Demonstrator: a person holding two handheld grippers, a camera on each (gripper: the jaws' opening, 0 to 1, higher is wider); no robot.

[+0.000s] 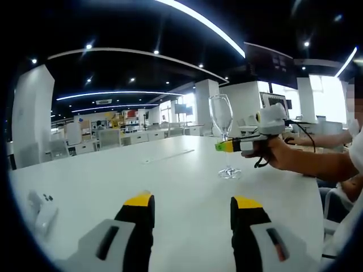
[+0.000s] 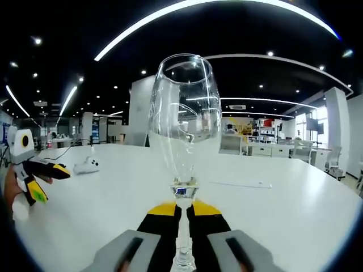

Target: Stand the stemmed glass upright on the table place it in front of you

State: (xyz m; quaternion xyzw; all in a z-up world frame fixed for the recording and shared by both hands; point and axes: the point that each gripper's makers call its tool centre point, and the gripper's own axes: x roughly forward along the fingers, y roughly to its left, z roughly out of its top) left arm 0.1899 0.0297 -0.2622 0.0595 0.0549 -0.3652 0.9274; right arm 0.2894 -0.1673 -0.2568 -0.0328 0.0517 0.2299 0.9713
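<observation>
A clear stemmed glass (image 1: pixel 221 116) stands upright, its foot on the white table (image 1: pixel 170 181) at right of centre. My right gripper (image 1: pixel 223 146) comes in from the right in a person's hand and is shut on the stem. In the right gripper view the glass bowl (image 2: pixel 184 124) rises straight ahead, and the stem runs down between the yellow-tipped jaws of the right gripper (image 2: pixel 184 209). My left gripper (image 1: pixel 193 203) stands open low over the near table, holding nothing. It also appears at the far left as the left gripper (image 2: pixel 50 181), apart from the glass.
A small white device (image 2: pixel 86 165) lies on the table to the left of the glass, seen also as the white device (image 1: pixel 39 211). A person's forearm (image 1: pixel 317 161) rests at the right table edge. Office desks and chairs stand far behind.
</observation>
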